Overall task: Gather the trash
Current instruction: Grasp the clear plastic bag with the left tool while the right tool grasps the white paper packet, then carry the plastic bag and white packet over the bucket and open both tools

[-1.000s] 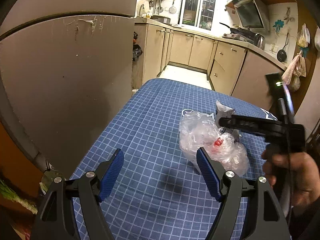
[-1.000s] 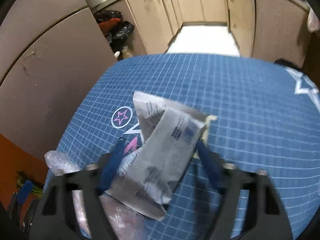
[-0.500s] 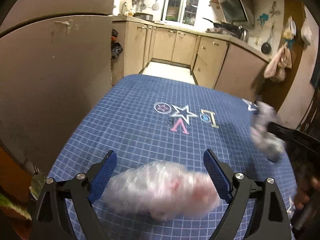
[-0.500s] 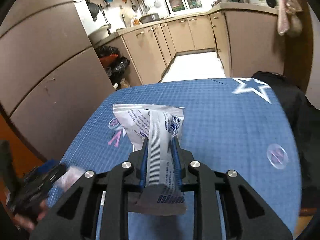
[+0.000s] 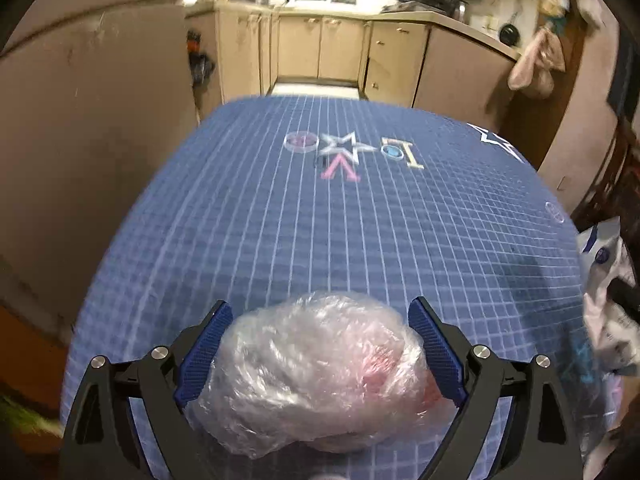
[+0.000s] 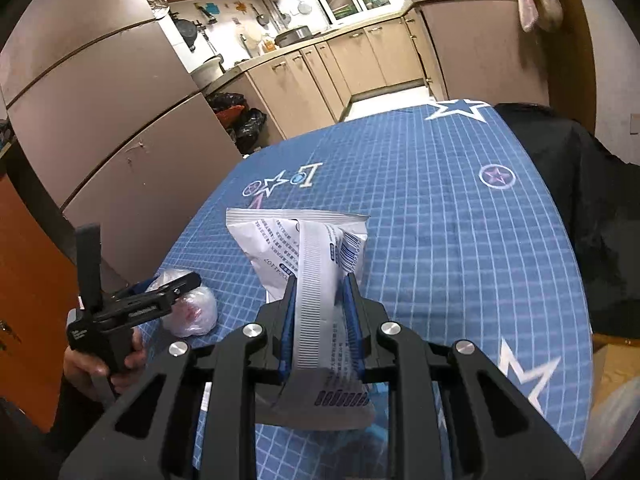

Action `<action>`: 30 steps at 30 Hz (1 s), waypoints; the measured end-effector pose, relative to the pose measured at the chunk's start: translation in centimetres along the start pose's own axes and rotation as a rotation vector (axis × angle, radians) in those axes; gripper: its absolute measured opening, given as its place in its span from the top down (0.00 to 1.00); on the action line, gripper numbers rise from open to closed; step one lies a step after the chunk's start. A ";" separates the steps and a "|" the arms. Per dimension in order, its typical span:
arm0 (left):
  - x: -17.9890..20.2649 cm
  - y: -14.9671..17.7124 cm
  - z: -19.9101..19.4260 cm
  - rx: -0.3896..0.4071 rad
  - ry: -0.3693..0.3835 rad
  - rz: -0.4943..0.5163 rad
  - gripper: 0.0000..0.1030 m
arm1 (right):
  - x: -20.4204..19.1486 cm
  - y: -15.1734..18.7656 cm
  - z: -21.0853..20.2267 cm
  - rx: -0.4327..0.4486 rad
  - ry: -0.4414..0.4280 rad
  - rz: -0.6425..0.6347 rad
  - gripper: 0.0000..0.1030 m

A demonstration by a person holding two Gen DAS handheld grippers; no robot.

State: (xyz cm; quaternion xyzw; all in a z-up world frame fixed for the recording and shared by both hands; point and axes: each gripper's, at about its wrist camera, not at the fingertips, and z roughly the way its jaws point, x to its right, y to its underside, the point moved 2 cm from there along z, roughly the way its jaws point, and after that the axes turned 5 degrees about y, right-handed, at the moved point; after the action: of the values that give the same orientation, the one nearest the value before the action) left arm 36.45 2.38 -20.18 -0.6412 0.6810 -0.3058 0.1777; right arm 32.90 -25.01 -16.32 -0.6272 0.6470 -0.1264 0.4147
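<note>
Nearby, black garment [image 6: 580, 200] drapes tablecloth [image 6: 440, 220] edge — fridge [image 6: 120, 120] alongside.

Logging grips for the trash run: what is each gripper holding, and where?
Right gripper: white wrapper, pinched at its ribbed back seam. Left gripper: open around the plastic bag.

Item 1: crumpled clear plastic bag [image 5: 320, 372], bunched into a rounded wad with something red showing through at its 4 o'clock side. It lies on the blue grid-patterned tablecloth [image 5: 320, 232] near the cloth's 6 o'clock edge in the left wrist view.

Item 2: empty white printed foil wrapper [image 6: 316, 280], flattened and creased, barcode at 2 o'clock, its ribbed back seam running lengthwise, raised clear of the cloth, standing roughly upright.
</note>
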 end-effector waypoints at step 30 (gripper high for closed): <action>16.0 1.8 -7.4 0.141 0.228 0.248 0.53 | 2.5 4.6 -12.8 0.191 0.176 0.039 0.80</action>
State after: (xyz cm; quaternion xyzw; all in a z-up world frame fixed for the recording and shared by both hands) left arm 28.50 -11.95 -13.39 -0.4993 0.7476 -0.3992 0.1801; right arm 21.07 -31.07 -12.44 -0.5587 0.6780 -0.2339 0.4165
